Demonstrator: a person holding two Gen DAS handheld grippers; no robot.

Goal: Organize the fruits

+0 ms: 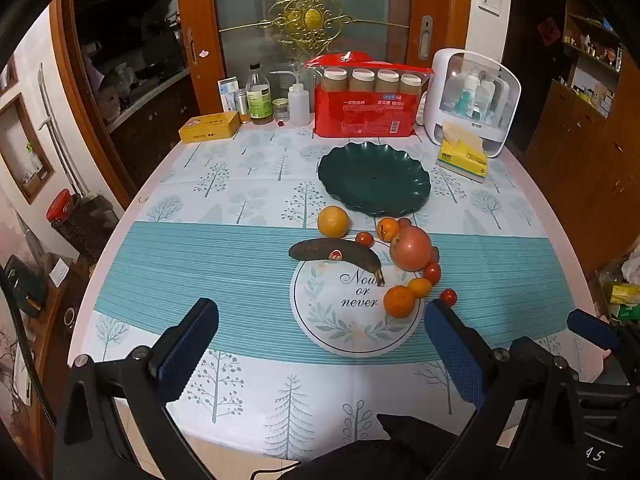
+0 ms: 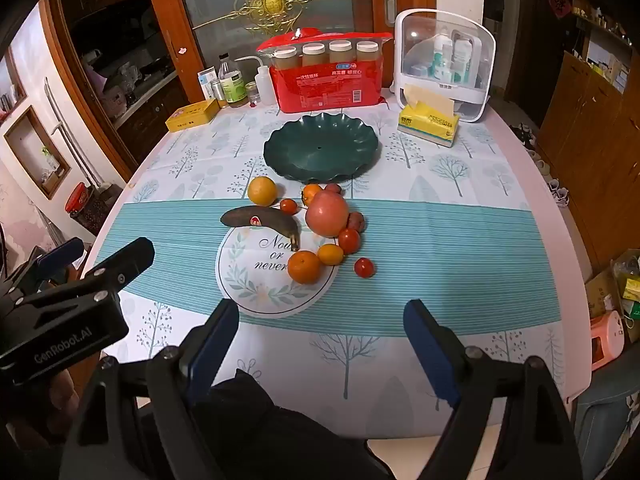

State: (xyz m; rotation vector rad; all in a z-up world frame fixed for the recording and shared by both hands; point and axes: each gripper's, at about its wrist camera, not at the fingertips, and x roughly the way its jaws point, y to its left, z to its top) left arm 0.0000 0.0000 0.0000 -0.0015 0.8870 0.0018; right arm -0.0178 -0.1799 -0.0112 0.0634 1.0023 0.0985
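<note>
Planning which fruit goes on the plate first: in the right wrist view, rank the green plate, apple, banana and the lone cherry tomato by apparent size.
Largest to smallest:
1. green plate
2. banana
3. apple, close to the banana in overall bulk, so unsure
4. cherry tomato

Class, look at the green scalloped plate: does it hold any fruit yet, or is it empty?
Empty. The green plate shows only bare surface; the fruits, such as the apple, lie on the tablecloth before it.

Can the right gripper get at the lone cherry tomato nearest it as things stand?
Probably yes. The right gripper is open and empty, and the cherry tomato sits apart from the other fruit with bare tablecloth between.
</note>
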